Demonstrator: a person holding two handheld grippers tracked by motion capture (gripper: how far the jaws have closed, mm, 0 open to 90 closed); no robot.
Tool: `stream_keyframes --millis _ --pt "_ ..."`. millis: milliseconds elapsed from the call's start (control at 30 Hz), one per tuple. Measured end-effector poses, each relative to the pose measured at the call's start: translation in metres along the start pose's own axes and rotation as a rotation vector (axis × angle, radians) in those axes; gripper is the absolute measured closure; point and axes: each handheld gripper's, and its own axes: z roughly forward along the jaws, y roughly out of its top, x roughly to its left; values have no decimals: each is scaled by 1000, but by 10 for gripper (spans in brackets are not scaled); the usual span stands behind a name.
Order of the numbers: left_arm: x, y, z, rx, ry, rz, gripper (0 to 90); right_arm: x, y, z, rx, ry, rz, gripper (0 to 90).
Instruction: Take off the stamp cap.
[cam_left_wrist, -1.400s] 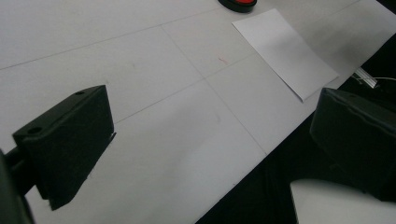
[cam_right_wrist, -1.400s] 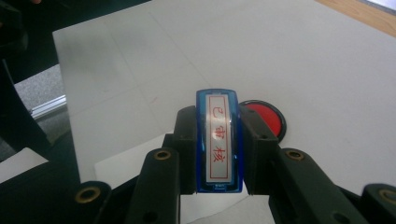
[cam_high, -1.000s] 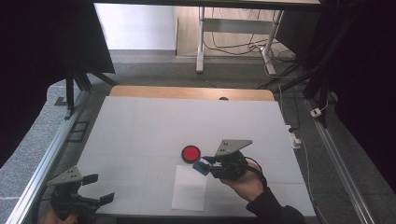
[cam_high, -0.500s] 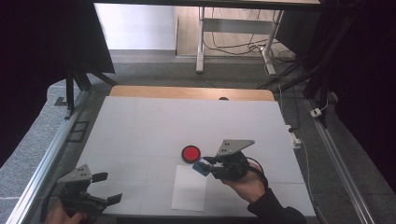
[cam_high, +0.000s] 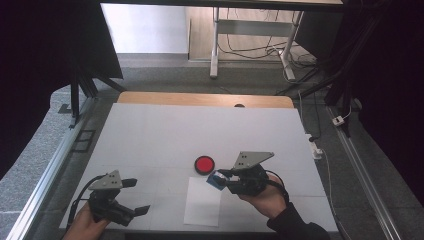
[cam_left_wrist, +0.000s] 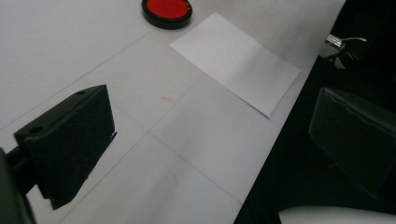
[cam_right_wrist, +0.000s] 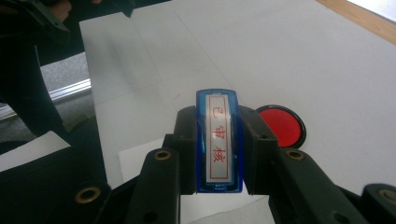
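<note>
blue stamp (cam_right_wrist: 218, 140) with a white label and red characters sits upright, clamped just above the white paper sheet (cam_high: 202, 201), beside what looks like a round red ink pad (cam_high: 204, 164).

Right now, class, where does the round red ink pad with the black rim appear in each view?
High view: round red ink pad at table centre.
Left gripper view: top edge.
Right gripper view: right of the jaws.
Shared landmark: white paper sheet, next to the pad.
</note>
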Motion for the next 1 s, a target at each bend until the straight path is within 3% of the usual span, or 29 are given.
stream_keyframes --millis 200,500,733,1000 --pt "2 12 13 -4 -40 -16 0 2 1 -1 -20 19 -2 717" --pt "-1 29 34 28 -62 49 9 2 1 1 -15 30 12 717" --pt "-5 41 49 47 -128 92 19 1 1 1 -21 63 27 717" --pt "-7 54 72 84 -159 139 8 2 3 1 -12 67 20 716"
